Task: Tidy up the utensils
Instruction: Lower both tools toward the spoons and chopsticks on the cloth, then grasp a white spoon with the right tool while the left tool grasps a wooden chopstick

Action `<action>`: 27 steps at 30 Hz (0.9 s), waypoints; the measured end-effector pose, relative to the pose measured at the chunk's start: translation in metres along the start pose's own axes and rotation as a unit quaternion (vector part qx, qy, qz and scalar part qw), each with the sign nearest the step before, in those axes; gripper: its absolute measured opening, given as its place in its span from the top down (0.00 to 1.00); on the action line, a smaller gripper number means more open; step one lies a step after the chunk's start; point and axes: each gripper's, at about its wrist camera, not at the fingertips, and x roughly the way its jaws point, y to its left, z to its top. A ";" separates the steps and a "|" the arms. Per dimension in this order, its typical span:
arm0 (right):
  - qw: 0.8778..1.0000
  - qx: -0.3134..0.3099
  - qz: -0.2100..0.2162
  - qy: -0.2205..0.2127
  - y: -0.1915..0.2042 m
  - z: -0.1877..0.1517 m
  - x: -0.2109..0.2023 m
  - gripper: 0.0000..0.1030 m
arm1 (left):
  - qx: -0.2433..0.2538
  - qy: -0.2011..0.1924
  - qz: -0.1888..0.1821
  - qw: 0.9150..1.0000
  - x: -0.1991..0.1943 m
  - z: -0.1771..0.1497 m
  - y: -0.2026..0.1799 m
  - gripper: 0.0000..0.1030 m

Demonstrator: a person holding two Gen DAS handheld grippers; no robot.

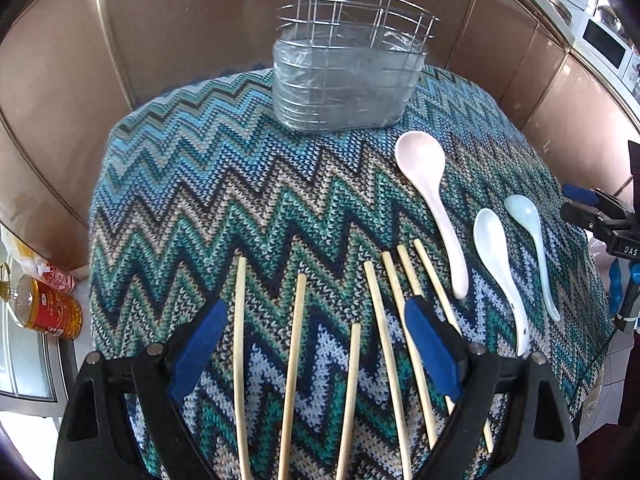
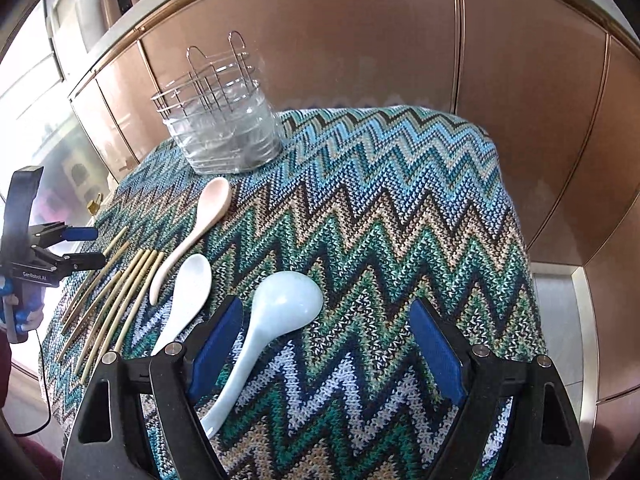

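Copper cabinet panels (image 2: pixel 360 40) back a zigzag-knit tablecloth (image 1: pixel 240 200) where the wire utensil caddy (image 1: pixel 348 76) holds no utensils; left gripper (image 1: pixel 316 344) and right gripper (image 2: pixel 326 344) both spread wide.

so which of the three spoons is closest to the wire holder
The pink spoon: its bowl lies just in front of the wire utensil holder, while the white spoon and the pale blue spoon lie farther back.

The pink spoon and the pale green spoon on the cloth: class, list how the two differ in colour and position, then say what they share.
Colour: the pink spoon is pinkish cream; the pale green spoon is a pale bluish green.
Position: the pink spoon lies nearest the wire utensil holder; the pale green spoon lies farthest from it, between the open fingers of the right gripper.
Shared: both are soup spoons lying flat, bowl end toward the holder.
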 end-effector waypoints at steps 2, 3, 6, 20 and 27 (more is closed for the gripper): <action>1.000 0.000 0.008 0.006 -0.002 0.001 0.005 0.25 | 0.006 0.000 -0.003 1.000 0.002 0.002 -0.002 0.13; 1.000 0.002 0.013 0.009 -0.002 0.001 0.007 0.33 | 0.011 0.000 -0.004 1.000 0.003 0.003 -0.002 0.13; 1.000 0.004 0.020 0.019 -0.004 0.002 0.014 0.37 | 0.022 0.001 -0.001 1.000 0.006 0.005 -0.004 0.14; 0.999 0.002 0.041 0.034 -0.008 0.006 0.029 0.43 | 0.022 0.052 -0.008 0.998 0.038 0.011 0.000 0.71; 0.996 0.020 0.080 0.045 -0.014 0.010 0.030 0.51 | 0.029 0.065 0.006 0.997 0.045 0.015 -0.006 0.79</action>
